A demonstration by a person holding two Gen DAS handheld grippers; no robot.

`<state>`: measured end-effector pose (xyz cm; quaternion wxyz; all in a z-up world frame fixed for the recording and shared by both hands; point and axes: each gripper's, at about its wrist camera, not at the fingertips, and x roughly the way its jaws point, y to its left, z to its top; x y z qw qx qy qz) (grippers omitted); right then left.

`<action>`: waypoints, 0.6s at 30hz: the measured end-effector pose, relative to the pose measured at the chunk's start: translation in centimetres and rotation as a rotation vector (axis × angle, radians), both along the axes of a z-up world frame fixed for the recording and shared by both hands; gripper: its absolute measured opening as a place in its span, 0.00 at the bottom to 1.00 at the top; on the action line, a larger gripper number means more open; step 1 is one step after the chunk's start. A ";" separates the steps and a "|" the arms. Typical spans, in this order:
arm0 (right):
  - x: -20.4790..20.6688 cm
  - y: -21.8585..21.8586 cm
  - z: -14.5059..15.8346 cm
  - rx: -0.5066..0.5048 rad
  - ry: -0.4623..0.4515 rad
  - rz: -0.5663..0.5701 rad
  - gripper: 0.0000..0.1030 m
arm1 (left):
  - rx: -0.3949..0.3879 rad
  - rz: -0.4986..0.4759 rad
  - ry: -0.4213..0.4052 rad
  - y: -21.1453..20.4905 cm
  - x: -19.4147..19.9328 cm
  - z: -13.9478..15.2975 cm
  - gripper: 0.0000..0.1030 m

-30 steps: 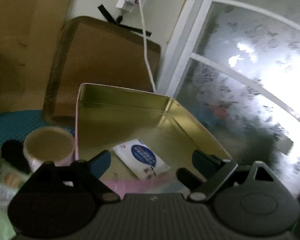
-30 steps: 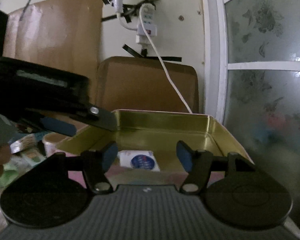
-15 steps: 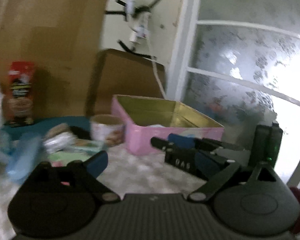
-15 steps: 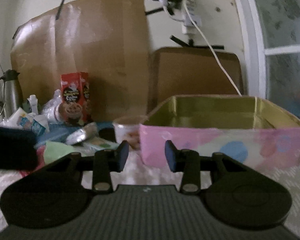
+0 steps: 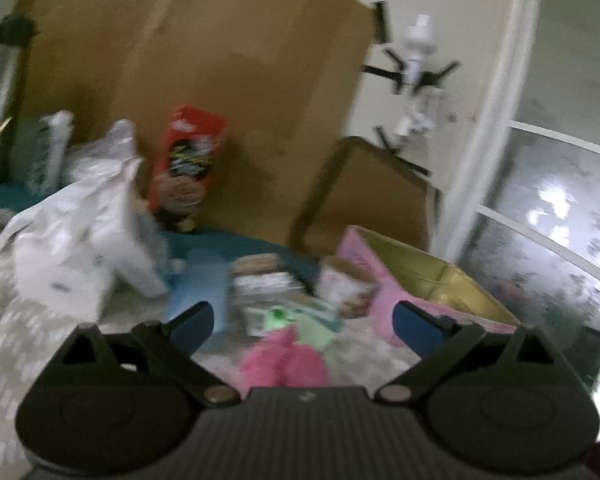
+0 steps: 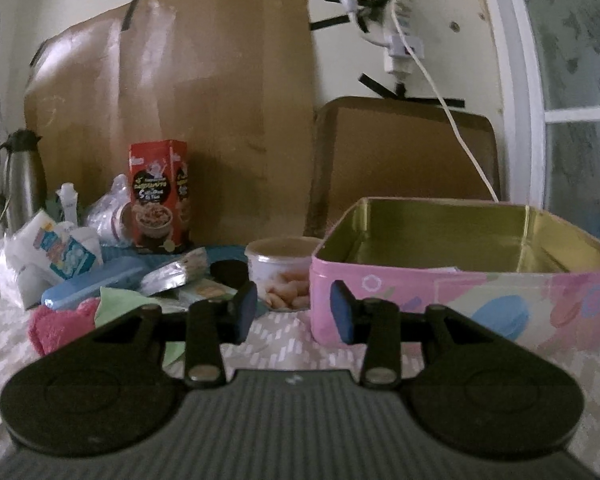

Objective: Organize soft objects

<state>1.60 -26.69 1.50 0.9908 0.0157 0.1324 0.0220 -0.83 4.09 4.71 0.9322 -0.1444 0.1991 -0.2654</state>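
Observation:
A pink tin box [image 6: 460, 292] with a gold inside stands at the right; it also shows in the left wrist view [image 5: 432, 292]. A pink fluffy cloth [image 5: 284, 360] lies right in front of my open, empty left gripper [image 5: 304, 322], with a green cloth [image 5: 316, 332] behind it. In the right wrist view the pink cloth [image 6: 60, 320] and green cloth [image 6: 120, 300] lie at the left. My right gripper [image 6: 294, 312] is open and empty, low over the table before the tin's left corner. The left wrist view is blurred.
A round tub of snacks [image 6: 280, 272], a blue case [image 6: 92, 284], foil and tissue packs [image 6: 64, 256], a red carton [image 6: 160, 196] and a steel flask [image 6: 16, 180] crowd the left. Cardboard sheets [image 6: 220, 120] lean on the wall. A white cable [image 6: 440, 92] hangs behind the tin.
Both grippers have pulled back and down out of the tin. The left one has swung left toward the pile of cloths. The right one's jaws have narrowed.

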 end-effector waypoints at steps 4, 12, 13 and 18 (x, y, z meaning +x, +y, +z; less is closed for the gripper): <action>-0.2 0.4 0.1 -0.024 -0.010 0.009 0.42 | -0.002 0.079 0.047 1.3 1.2 -1.0 0.96; 0.0 0.3 0.0 -0.012 0.000 0.001 0.43 | 0.022 0.141 0.125 2.5 2.4 -2.8 0.96; 0.0 0.4 0.0 -0.015 0.002 0.003 0.43 | 0.020 0.138 0.130 2.5 2.4 -2.9 0.96; 0.3 0.7 0.0 -0.030 0.015 0.012 0.43 | 0.025 0.115 0.121 2.1 2.0 -2.9 0.97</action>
